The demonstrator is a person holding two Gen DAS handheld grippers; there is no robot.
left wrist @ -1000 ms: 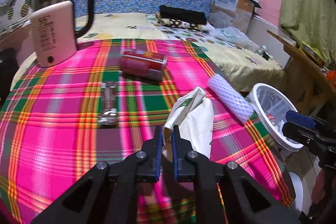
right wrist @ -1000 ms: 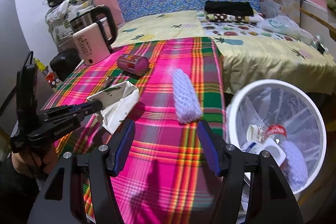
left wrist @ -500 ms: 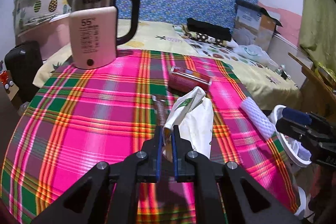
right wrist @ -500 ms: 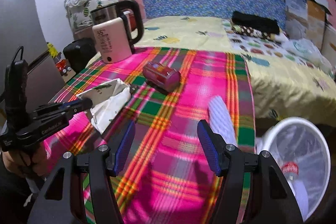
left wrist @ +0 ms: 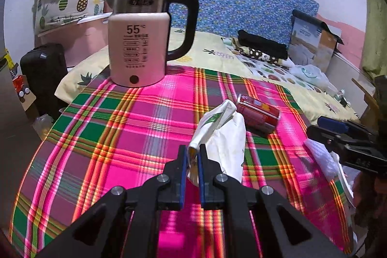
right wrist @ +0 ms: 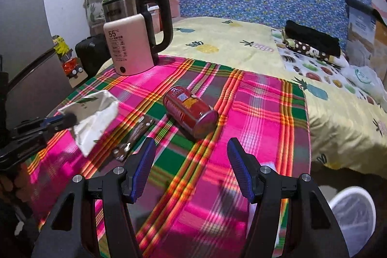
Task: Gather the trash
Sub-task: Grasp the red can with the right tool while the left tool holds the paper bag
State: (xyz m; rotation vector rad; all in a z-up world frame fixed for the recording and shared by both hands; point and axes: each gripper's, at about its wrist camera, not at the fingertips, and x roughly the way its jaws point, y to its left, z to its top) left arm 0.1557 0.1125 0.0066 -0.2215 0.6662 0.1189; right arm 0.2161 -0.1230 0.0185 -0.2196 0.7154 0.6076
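My left gripper [left wrist: 192, 154] is shut on a crumpled white paper bag [left wrist: 222, 137] and holds it above the plaid table; the bag also shows in the right wrist view [right wrist: 93, 117]. My right gripper [right wrist: 191, 144] is open and empty, just short of a red can [right wrist: 191, 111] lying on its side; the can also shows in the left wrist view [left wrist: 257, 111]. A dark snack wrapper [right wrist: 135, 137] lies flat left of the can. A white foam sleeve [left wrist: 320, 156] lies at the table's right edge. The white trash bin [right wrist: 353, 212] stands on the floor at lower right.
A pink and steel electric kettle [left wrist: 137, 40] stands at the back of the plaid tablecloth [left wrist: 108, 137]. Behind the table is a bed [right wrist: 229, 40] with folded clothes and a cardboard box [left wrist: 312, 38]. A black bag [left wrist: 43, 67] sits at left.
Both grippers have swung left: the kettle has come closer and the bin has slid to the right edge. The red can now lies in front of my right gripper. The left still holds the bag.
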